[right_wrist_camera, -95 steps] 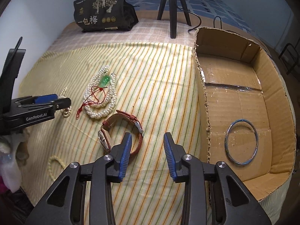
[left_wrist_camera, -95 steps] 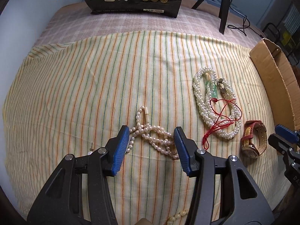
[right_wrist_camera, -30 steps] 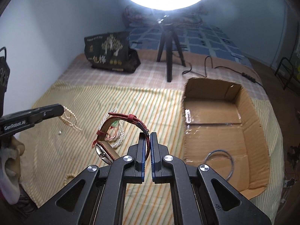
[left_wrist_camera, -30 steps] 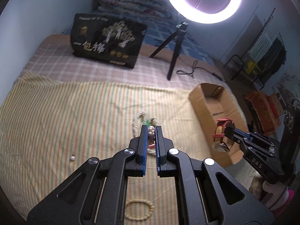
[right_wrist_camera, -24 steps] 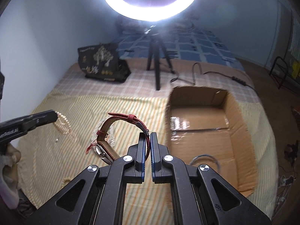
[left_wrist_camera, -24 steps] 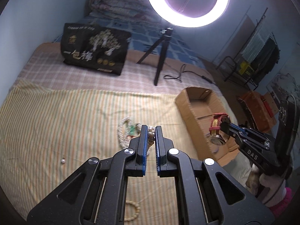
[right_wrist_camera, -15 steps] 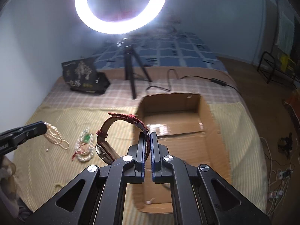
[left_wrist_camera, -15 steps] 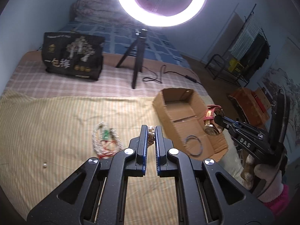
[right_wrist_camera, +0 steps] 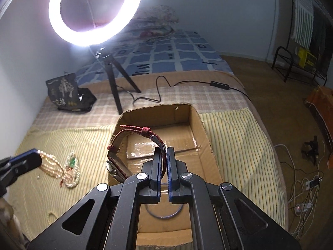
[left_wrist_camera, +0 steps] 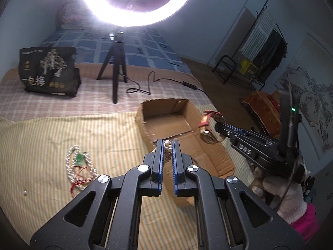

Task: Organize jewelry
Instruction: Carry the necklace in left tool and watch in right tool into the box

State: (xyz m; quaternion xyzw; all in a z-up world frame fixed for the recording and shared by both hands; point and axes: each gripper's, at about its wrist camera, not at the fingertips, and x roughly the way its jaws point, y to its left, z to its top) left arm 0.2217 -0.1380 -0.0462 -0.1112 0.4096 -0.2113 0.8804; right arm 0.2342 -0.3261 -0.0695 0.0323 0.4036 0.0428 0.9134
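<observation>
My left gripper [left_wrist_camera: 167,143] is shut on a pearl necklace [left_wrist_camera: 167,146], held in the air beside the left wall of the open cardboard box [left_wrist_camera: 179,106]. The strands hang from it in the right wrist view [right_wrist_camera: 50,164]. My right gripper [right_wrist_camera: 163,152] is shut on the strap of a red watch [right_wrist_camera: 122,145], held above the box [right_wrist_camera: 206,137]; the watch also shows in the left wrist view [left_wrist_camera: 206,125]. A blue ring [right_wrist_camera: 164,213] lies on the box floor, partly hidden by my fingers.
A white bead necklace with a green pendant and red cord [left_wrist_camera: 80,162] lies on the striped cloth [left_wrist_camera: 41,137]. A loose pearl [left_wrist_camera: 24,192] lies at the left. A ring light tripod [left_wrist_camera: 115,70] and a black bag [left_wrist_camera: 49,73] stand behind.
Both grippers have moved right with their loads. The watch now hangs over the box and the pearl necklace is close to the box's left wall.
</observation>
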